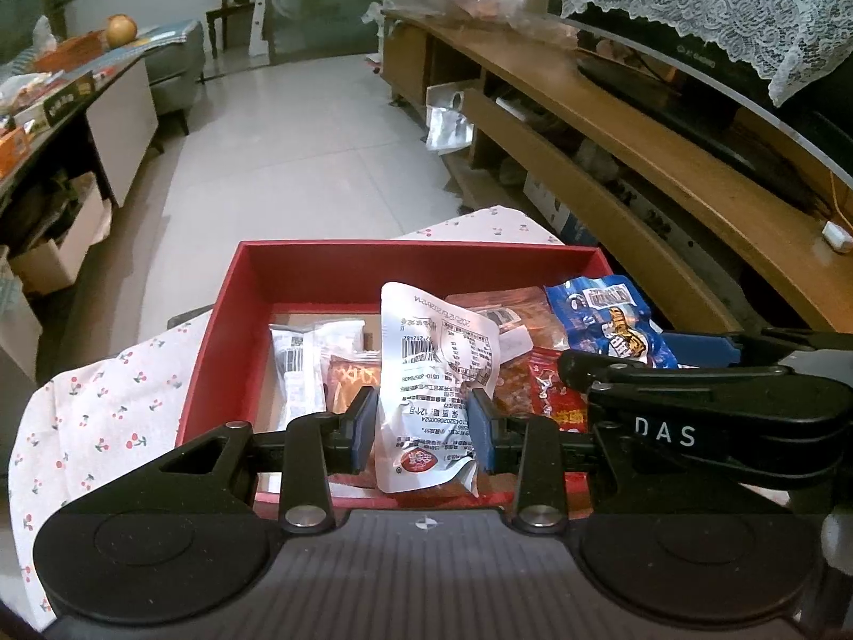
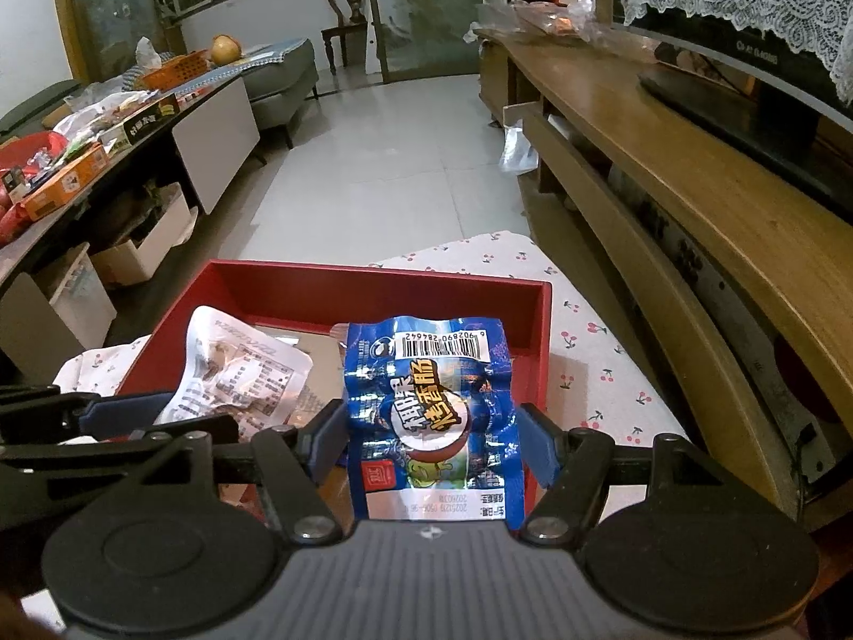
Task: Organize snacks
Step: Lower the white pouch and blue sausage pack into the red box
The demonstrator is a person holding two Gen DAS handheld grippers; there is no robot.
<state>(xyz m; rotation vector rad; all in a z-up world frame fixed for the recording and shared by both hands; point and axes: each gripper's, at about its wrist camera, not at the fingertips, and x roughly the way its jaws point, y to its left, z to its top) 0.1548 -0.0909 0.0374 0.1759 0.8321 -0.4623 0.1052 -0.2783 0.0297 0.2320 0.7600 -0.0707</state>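
We log a crinkled white foil pouch (image 1: 434,384), long axis running away from the left hand-held gripper (image 1: 421,429), clamped between its blue pads. The right hand-held gripper (image 2: 429,445) pinches a glossy blue wrapper (image 2: 429,405), barcode end pointing forward. Both hang over the rectangular red cardboard box (image 1: 320,272) on cherry-print cloth (image 1: 101,416).

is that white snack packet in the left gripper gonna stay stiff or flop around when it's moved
Probably floppy: the white snack packet looks thin and creased, and its top corner curls above the left gripper. Likely light, since the fingers hold it upright over the red box by its lower part alone. The glossy film may be slippery.
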